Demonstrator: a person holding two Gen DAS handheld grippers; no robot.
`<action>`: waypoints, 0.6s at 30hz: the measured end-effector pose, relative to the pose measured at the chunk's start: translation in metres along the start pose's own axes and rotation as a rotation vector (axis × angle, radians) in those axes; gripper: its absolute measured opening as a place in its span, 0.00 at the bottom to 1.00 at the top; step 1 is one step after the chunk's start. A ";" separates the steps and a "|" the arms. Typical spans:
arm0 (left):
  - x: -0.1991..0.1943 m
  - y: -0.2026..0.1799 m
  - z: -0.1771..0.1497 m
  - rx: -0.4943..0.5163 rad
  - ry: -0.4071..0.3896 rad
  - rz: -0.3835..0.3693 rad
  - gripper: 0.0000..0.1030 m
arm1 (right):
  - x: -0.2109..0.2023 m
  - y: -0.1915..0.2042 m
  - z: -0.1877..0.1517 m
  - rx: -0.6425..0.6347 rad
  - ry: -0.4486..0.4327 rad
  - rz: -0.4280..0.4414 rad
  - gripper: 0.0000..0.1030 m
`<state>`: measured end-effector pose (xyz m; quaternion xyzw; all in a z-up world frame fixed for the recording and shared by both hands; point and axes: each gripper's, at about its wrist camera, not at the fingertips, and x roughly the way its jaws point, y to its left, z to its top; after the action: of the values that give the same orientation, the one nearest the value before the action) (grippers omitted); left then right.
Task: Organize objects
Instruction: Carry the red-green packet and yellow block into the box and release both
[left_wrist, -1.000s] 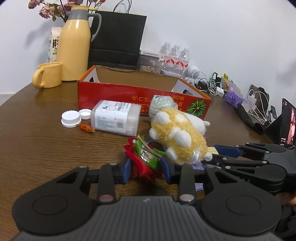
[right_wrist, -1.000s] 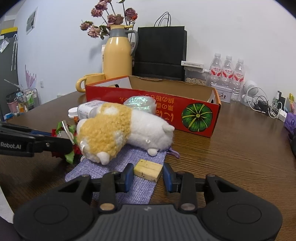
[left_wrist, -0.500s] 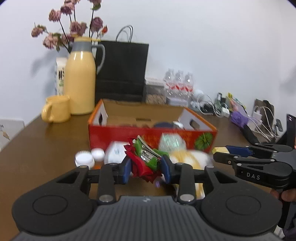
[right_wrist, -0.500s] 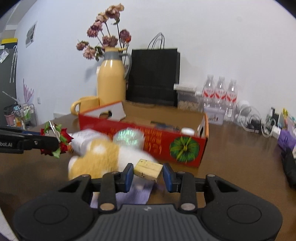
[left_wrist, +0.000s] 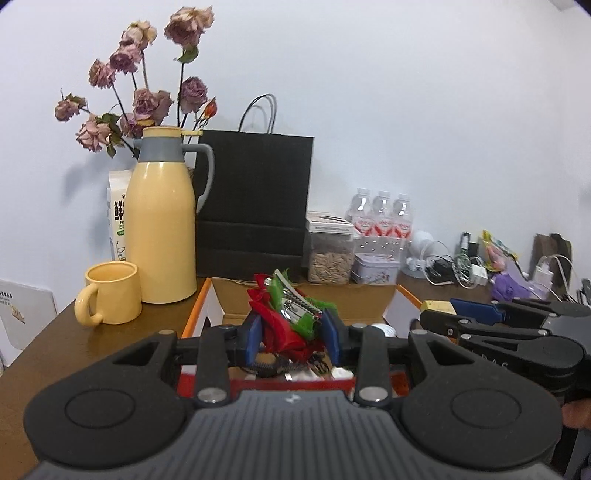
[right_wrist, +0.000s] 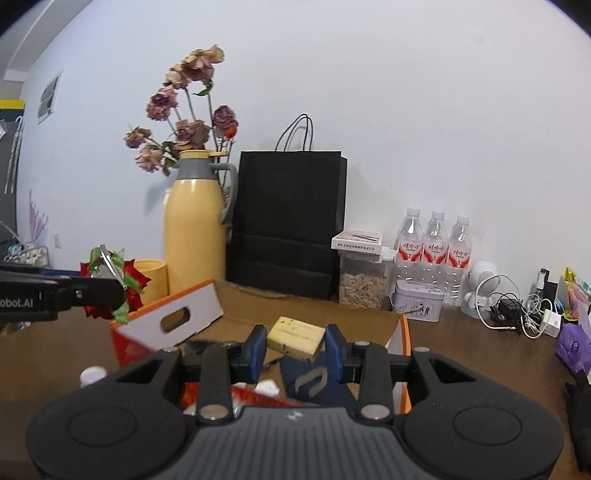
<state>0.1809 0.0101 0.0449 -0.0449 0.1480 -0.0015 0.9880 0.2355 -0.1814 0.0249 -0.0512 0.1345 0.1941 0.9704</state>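
My left gripper is shut on a red and green flower hair clip and holds it above the red cardboard box. The clip also shows at the left of the right wrist view. My right gripper is shut on a yellow block, raised over the same box. The right gripper also shows in the left wrist view with the block's end. Several small items lie inside the box, partly hidden by the grippers.
Behind the box stand a yellow thermos with dried roses, a yellow mug, a black paper bag, a seed jar, a tin, three water bottles and tangled chargers on the brown table.
Both grippers have lifted from the table with their objects and moved forward over the box. The plush toy and purple cloth have dropped out of view.
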 end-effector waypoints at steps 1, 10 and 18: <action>0.009 0.001 0.002 -0.010 0.005 0.008 0.34 | 0.006 0.000 0.001 0.002 0.003 -0.003 0.32; 0.076 0.003 0.000 -0.052 0.036 0.069 0.34 | 0.073 -0.007 -0.007 0.052 0.059 -0.038 0.32; 0.100 0.006 -0.012 -0.023 0.079 0.070 0.34 | 0.092 -0.017 -0.020 0.071 0.108 -0.041 0.32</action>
<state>0.2724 0.0133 0.0037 -0.0510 0.1883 0.0329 0.9802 0.3194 -0.1662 -0.0192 -0.0300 0.1921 0.1661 0.9667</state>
